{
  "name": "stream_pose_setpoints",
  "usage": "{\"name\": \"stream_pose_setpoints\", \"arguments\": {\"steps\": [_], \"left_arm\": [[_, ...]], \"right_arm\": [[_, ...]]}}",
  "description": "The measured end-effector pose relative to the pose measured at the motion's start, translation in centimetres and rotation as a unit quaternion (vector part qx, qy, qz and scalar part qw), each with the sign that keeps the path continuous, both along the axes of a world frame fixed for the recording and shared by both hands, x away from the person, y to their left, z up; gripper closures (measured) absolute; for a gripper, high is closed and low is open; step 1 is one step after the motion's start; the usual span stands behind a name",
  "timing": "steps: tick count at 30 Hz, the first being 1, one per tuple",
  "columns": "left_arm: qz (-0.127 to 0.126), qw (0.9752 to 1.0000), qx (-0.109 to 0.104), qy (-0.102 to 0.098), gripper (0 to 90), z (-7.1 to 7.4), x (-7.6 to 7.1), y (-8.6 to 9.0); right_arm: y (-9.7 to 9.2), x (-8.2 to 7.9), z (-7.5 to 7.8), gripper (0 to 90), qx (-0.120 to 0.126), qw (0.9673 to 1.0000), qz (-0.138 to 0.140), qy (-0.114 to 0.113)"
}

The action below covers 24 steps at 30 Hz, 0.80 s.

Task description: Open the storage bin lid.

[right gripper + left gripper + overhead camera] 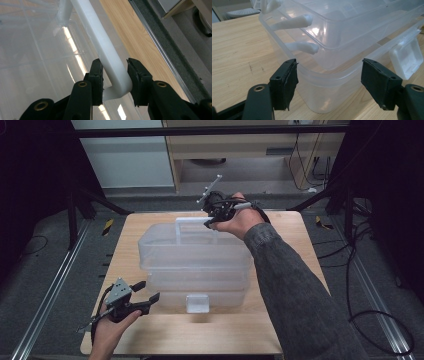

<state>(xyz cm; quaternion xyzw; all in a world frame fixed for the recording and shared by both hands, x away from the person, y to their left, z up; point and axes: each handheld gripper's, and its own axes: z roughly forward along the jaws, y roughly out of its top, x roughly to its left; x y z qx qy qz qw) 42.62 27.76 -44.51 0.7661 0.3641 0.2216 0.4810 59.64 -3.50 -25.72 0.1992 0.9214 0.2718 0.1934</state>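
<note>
A clear plastic tiered storage box (195, 255) stands in the middle of the wooden table (210, 335). Its white carry handle (187, 221) is raised at the far side. My right gripper (210, 217) reaches over the box and is shut on the handle's right end. In the right gripper view the handle (100, 37) runs between the two pads of the right gripper (115, 80), near its bend. My left gripper (147, 291) is open at the box's front left corner. In the left gripper view the box (332, 50) lies just beyond the spread jaws of the left gripper (329, 82), untouched.
A white latch (197, 303) hangs on the box's front wall, also seen as the latch (407, 57) at the right. Bare table lies left of and in front of the box. Metal rails (50, 295) run along the floor on both sides; cables (380, 320) lie at the right.
</note>
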Motion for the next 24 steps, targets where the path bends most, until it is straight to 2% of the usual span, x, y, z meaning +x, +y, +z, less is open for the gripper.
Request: {"name": "stream_pose_setpoints", "arguments": {"steps": [24], "left_arm": [[0.003, 0.9999, 0.007, 0.007, 29.7, -0.2, 0.1, 0.0]], "right_arm": [[-0.1, 1.2, 0.3, 66.0, 0.003, 0.9999, -0.009, 0.006]]}}
